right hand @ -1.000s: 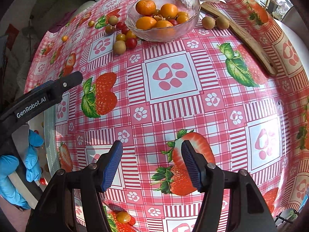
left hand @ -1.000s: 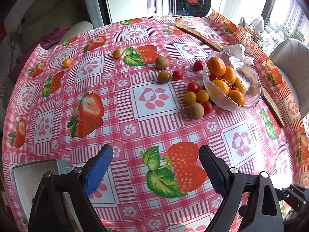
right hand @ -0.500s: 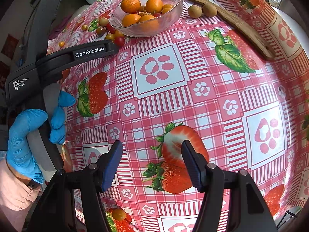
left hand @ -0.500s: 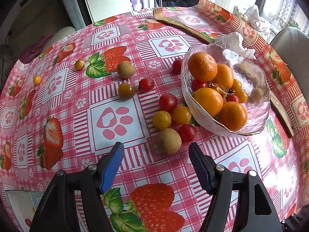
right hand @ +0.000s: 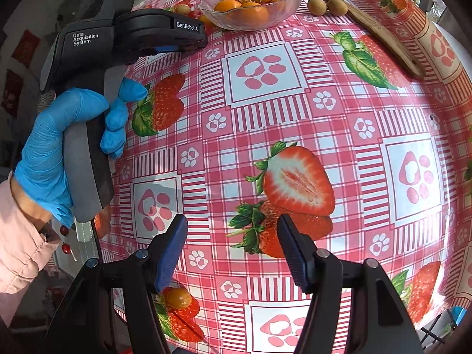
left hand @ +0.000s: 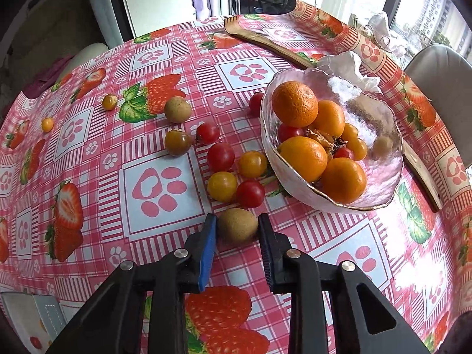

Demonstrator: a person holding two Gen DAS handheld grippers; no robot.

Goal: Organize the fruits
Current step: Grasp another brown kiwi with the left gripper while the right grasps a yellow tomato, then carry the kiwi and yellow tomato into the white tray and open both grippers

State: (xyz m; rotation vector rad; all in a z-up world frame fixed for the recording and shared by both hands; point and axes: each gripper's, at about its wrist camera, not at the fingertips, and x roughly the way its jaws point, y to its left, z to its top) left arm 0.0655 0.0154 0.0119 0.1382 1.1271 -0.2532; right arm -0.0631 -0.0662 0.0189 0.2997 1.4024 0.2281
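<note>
The far red tomato (left hand: 255, 102) is partly hidden behind the rim of the glass bowl (left hand: 380, 135), and the small fruits low in the bowl are covered by the oranges (left hand: 295, 103). In the right wrist view, the left gripper's body (right hand: 159, 28) hides its own fingertips and most of the loose fruit beside the bowl. The white tray (left hand: 26, 318) is cut off by the frame edge, its contents too small to identify.

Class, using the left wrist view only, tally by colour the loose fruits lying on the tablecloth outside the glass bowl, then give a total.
Red tomatoes: 4
Yellow-orange tomatoes: 4
Brown round fruits: 2
Dark olive-brown tomato: 1
Total: 11
</note>
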